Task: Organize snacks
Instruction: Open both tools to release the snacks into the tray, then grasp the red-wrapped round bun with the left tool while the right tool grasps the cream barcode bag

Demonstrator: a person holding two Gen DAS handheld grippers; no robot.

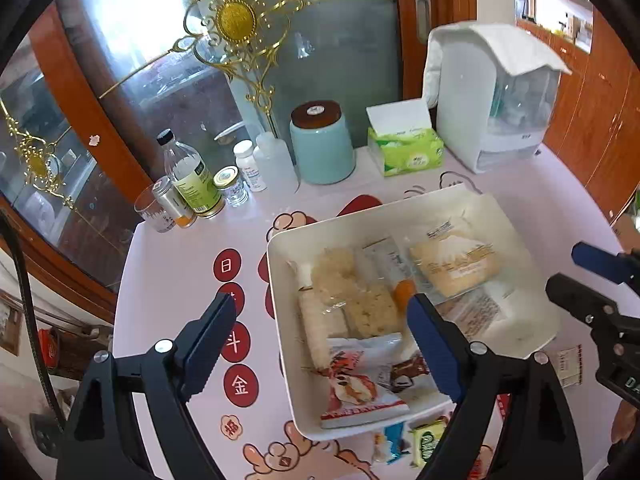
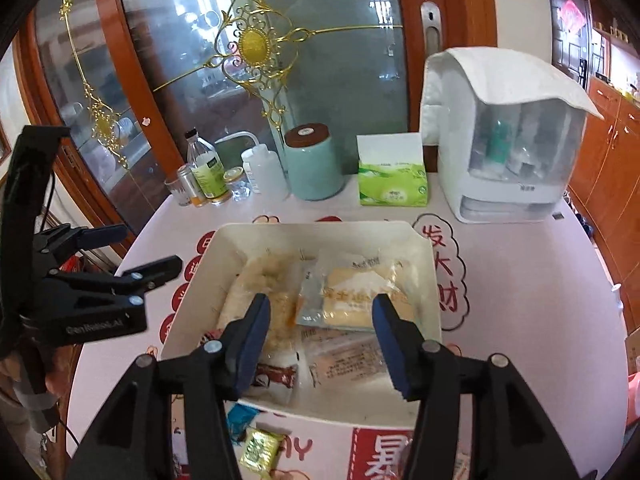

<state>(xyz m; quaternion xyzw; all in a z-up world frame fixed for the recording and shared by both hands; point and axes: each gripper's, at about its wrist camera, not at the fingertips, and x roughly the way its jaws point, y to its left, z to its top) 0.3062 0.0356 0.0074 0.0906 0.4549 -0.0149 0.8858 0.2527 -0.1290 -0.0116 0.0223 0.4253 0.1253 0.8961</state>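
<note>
With both the left claw (image 1: 320, 344) and right claw (image 2: 320, 344) spread wide and empty over the white tray (image 1: 280, 320) of packed snacks (image 1: 360, 380), the loose gold-wrapped candy (image 2: 260, 450) on the surface (image 1: 168, 280) beside it risks being overlooked or nudged off.

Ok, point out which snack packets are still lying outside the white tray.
Two small ones on the table by the white tray's near edge: the blue packet and the yellow-green foil packet. All the others lie inside it.
</note>
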